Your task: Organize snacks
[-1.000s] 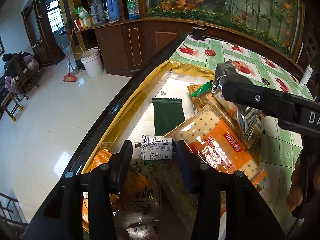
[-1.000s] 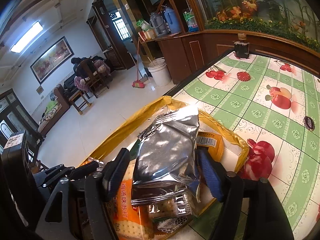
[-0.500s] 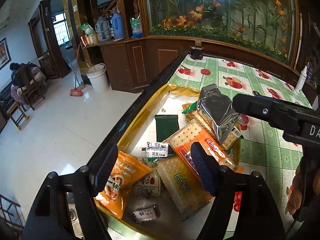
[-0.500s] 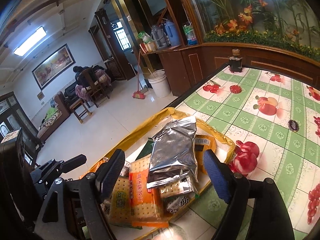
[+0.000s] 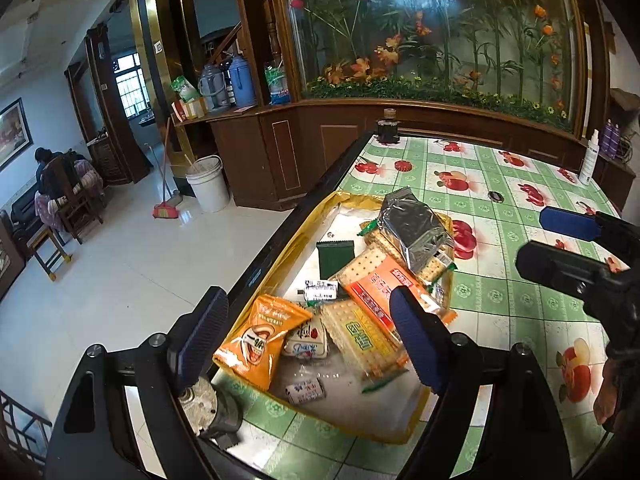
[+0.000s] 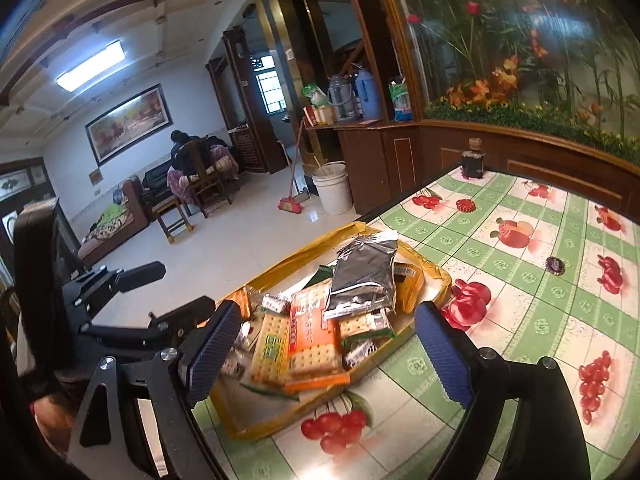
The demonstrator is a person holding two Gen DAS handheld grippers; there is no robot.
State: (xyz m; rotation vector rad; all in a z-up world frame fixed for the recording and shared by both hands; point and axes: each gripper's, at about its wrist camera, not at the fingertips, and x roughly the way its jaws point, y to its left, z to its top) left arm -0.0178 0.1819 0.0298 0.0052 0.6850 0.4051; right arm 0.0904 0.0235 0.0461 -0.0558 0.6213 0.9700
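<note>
Both the left gripper point(image 5: 308, 340) and right gripper point(image 6: 326, 350) hover with fingers opening, nothing between them, above snack packets heaped in the yellow tray point(image 5: 348, 426) at the desk point(image 5: 516, 312) edge.

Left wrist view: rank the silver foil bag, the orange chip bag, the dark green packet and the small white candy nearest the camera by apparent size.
1. Silver foil bag and orange chip bag: similar; the chip bag is nearer, so unsure.
2. Dark green packet.
3. Small white candy.

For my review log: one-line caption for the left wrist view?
Left gripper, jaws opening and empty, above yellow-rimmed tray of packaged snacks on fruit-print tablecloth.
</note>
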